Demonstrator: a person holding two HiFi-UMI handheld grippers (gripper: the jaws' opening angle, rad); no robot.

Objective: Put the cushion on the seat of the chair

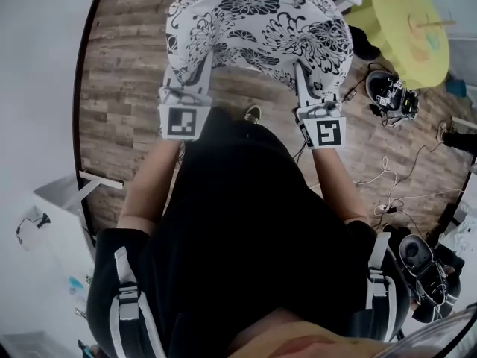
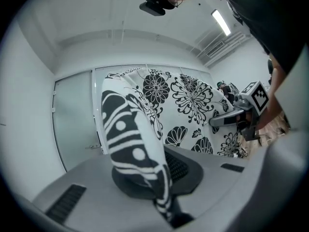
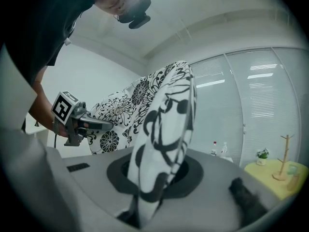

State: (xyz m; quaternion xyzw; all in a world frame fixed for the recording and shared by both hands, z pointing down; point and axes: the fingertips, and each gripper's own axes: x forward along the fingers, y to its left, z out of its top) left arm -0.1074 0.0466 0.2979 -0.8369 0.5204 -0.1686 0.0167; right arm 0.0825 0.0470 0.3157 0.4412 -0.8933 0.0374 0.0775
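Observation:
The cushion (image 1: 257, 28) is white with a black flower print. It hangs in front of the person over the wooden floor, held up by both lower corners. My left gripper (image 1: 195, 77) is shut on its left edge, and the pinched fabric (image 2: 137, 139) rises from the jaws. My right gripper (image 1: 304, 80) is shut on its right edge, where the fabric (image 3: 164, 129) stands up between the jaws. Each gripper view shows the other gripper across the cushion: the right gripper (image 2: 234, 114) and the left gripper (image 3: 94, 125). No chair can be made out in any view.
A round yellow table (image 1: 410, 21) stands at the far right, with a small wooden stand (image 3: 285, 170) on it. Cables and devices (image 1: 387, 92) lie on the floor at the right. White furniture (image 1: 52, 222) is at the left. A glass wall (image 3: 251, 95) lies beyond.

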